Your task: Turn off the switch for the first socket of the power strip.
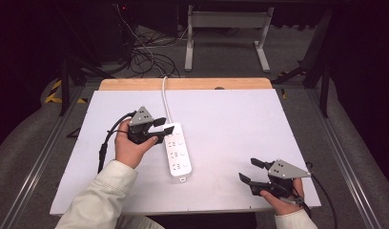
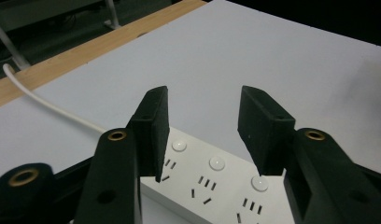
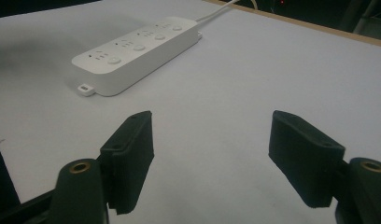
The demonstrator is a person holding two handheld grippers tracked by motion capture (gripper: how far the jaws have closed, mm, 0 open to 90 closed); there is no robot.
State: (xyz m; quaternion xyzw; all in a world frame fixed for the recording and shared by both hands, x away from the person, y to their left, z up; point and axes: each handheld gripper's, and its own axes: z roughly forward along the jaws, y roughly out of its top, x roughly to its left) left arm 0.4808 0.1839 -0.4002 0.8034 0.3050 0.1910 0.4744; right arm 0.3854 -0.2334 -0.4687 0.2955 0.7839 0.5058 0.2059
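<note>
A long white plastic power strip [image 1: 179,153] with rounded corners lies flat near the middle of the matte white table [image 1: 240,124], its smooth white round cable [image 1: 166,98] running off over the pale wooden far edge. The left claw [image 1: 165,126], black and blocky, hangs over the strip's far end with its jaws well apart and nothing between them; the left gripper view shows round white buttons [image 2: 217,163] and dark slots beneath them. The right claw [image 1: 250,170] sits near the table's near right corner, well apart from the strip, jaws wide and empty. The right gripper view shows a small white tab [image 3: 86,88] at the strip's near end.
</note>
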